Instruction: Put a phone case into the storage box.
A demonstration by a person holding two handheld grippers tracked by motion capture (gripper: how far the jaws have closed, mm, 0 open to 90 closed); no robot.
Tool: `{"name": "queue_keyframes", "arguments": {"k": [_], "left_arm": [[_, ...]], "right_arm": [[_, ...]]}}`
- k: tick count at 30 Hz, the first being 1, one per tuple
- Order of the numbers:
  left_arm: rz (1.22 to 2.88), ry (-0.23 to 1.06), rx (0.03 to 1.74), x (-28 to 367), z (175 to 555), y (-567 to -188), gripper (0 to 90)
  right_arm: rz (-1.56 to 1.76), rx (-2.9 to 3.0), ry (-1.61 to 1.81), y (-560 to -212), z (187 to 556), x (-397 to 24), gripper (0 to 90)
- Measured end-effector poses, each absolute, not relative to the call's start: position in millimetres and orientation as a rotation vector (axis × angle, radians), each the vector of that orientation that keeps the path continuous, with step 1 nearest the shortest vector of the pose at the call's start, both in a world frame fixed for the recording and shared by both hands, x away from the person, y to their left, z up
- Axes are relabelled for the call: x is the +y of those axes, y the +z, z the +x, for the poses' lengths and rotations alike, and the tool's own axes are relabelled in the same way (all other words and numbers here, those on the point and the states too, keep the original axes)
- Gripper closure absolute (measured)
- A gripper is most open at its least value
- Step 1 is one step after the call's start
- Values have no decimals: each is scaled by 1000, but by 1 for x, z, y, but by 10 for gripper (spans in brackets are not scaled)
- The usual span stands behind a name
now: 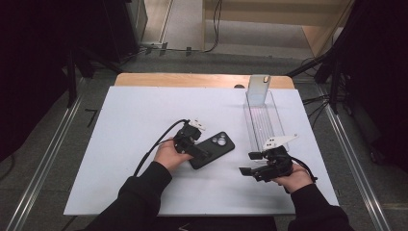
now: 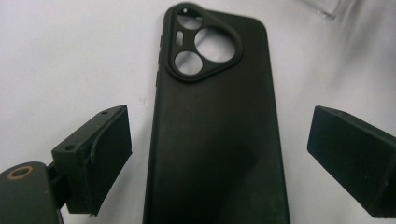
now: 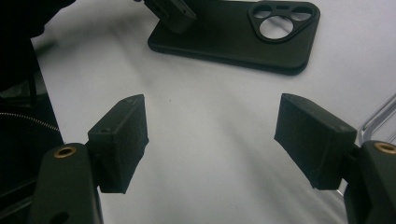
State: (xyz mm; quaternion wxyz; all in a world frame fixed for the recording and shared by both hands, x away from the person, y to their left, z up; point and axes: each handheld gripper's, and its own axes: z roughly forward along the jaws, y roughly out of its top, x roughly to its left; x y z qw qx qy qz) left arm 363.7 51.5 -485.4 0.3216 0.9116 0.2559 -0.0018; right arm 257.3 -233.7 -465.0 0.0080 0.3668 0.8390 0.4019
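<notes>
Near the middle of the white table (image 1: 134, 120), a black phone case (image 1: 214, 148) is laid flat, back up, its camera cutout turned toward the far right. Its long axis is seen in the left gripper view to run straight out between the jaws of the left gripper (image 2: 219, 154), which are spread wide, one on each long edge, neither clearly touching. The case (image 2: 215, 140) is therefore judged to be set for a squeeze across its width. The right gripper (image 3: 210, 135) is held well apart, jaws wide and empty, beside a clear plastic tray (image 1: 262, 120); the left hand is nearer.
</notes>
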Motion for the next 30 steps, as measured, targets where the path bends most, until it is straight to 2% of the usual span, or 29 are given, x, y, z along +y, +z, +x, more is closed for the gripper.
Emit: {"name": "queue_keyframes", "arguments": {"k": [13,25,30], "left_arm": [[2475,52,655,42,359,-496,65],[2551,183,582,33,351,-500,57],[2558,195,588,31,350,-500,54]], "right_arm": [[1146,2625,1246,-465,257,-233,237],[1148,2632,1227,-466,257,-232,237],[1142,2635,1224,-466,257,-232,237]]}}
